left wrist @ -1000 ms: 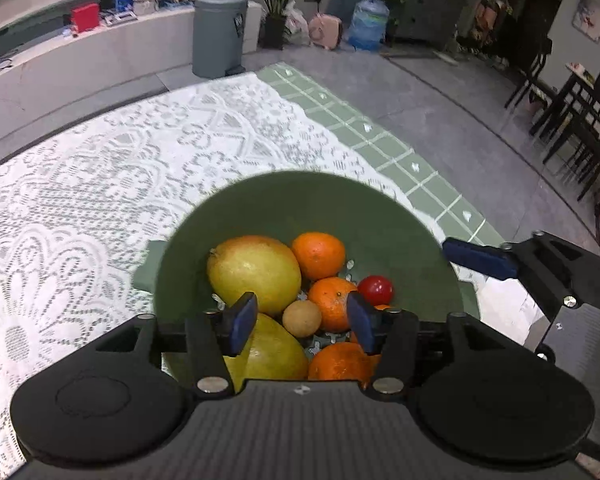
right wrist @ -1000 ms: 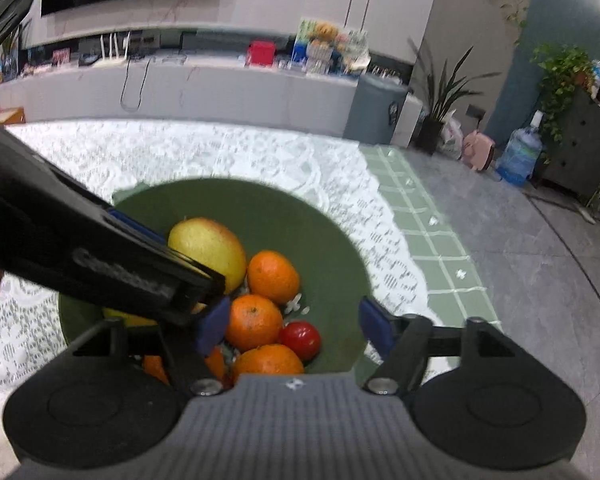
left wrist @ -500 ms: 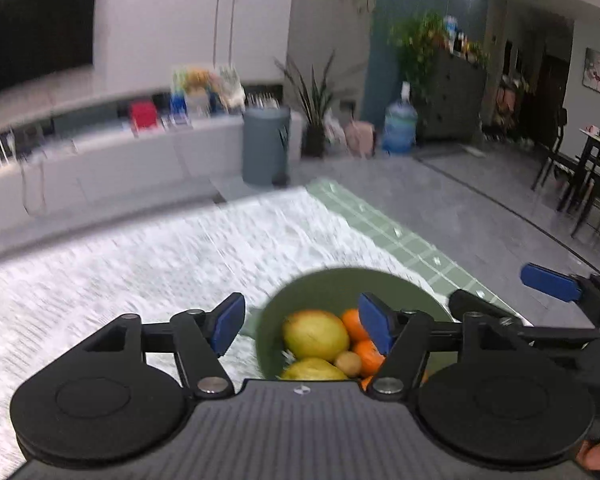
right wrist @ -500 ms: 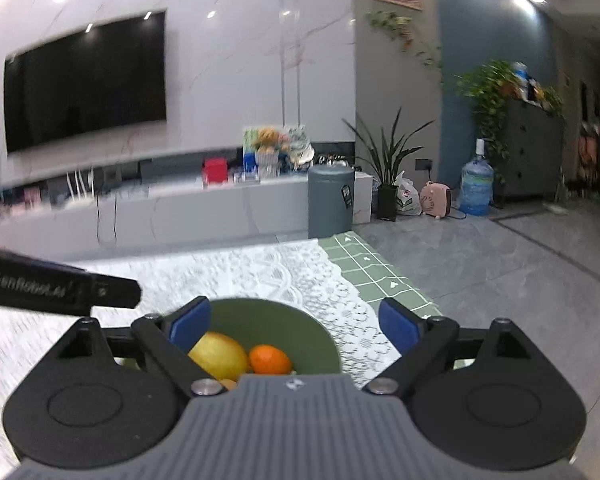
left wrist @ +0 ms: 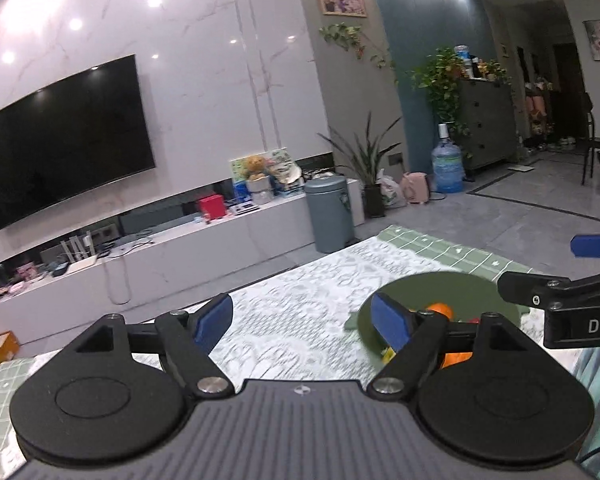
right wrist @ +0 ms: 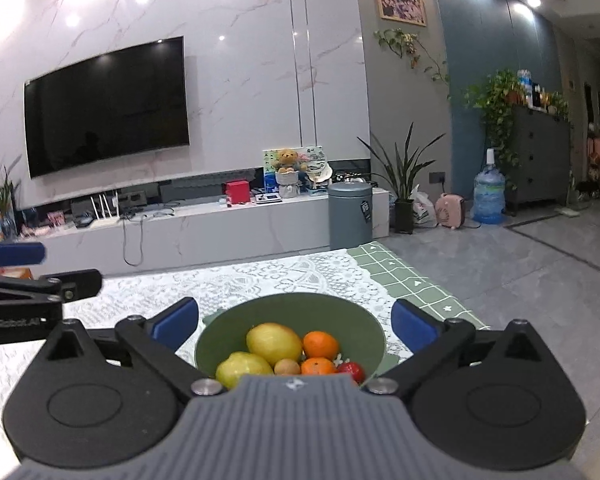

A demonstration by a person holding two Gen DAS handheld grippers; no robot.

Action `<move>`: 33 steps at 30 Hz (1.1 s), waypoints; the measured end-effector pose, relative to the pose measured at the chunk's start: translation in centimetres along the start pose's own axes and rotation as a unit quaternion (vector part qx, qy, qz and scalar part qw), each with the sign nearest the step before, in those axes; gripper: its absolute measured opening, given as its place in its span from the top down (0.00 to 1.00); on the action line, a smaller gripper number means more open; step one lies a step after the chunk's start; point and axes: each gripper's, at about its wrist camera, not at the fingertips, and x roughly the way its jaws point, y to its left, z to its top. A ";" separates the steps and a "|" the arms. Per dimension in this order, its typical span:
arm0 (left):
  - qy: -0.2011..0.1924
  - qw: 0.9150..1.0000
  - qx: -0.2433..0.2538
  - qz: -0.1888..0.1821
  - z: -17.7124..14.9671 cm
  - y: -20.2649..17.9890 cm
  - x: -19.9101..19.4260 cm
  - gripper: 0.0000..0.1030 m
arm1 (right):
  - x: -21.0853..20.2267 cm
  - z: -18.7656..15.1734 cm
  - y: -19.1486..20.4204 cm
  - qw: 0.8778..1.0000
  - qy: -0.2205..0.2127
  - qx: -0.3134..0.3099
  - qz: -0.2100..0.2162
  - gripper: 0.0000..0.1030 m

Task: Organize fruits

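A green bowl (right wrist: pixel 292 300) stands on the lace-covered table. It holds two yellow fruits (right wrist: pixel 274 342), oranges (right wrist: pixel 320 344), a small brown fruit (right wrist: pixel 287 367) and a red one (right wrist: pixel 350 369). My right gripper (right wrist: pixel 295 322) hovers just behind the bowl, jaws opening, nothing held between them. My left gripper (left wrist: pixel 302 322) is over bare cloth to the left of the bowl (left wrist: pixel 432 288); its jaws are opening too and are empty. An orange (left wrist: pixel 440 310) peeks past its right finger. Each view catches the other gripper's blue pad (right wrist: pixel 16 253) (left wrist: pixel 596 245) at its edge.
The white lace cloth (right wrist: pixel 260 280) lies over a green checked cloth (right wrist: pixel 404 276) that marks the table's right edge. Beyond the table stand a grey bin (right wrist: pixel 350 216), a low TV console (right wrist: pixel 180 236), a potted plant (right wrist: pixel 404 184) and a water bottle (right wrist: pixel 489 196).
Both grippers have lifted and drawn back from the bowl, tilted up toward the room, and their jaws have spread wide. The left one has swung leftward, so the bowl now sits at its right.
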 end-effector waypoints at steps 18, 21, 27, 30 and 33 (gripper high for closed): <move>0.072 0.995 -0.072 0.002 -4.8 2.3 1.0 0.08 | 0.2 -3.9 2.0 0.998 0.053 -0.013 0.007 0.04; 0.092 0.993 -0.072 0.001 -5.7 2.4 1.3 0.08 | 0.7 -4.1 2.2 0.998 0.060 -0.015 0.006 0.04; 0.113 0.991 -0.071 0.001 -6.7 2.2 1.8 0.08 | 1.3 -4.3 1.9 0.998 0.067 -0.002 -0.004 0.04; 0.118 0.991 -0.069 0.004 -6.9 2.1 1.8 0.08 | 1.6 -4.2 1.7 0.997 0.073 0.007 -0.006 0.04; 0.121 0.990 -0.070 0.005 -7.0 2.0 1.7 0.08 | 1.8 -4.3 1.7 0.997 0.077 0.008 -0.005 0.04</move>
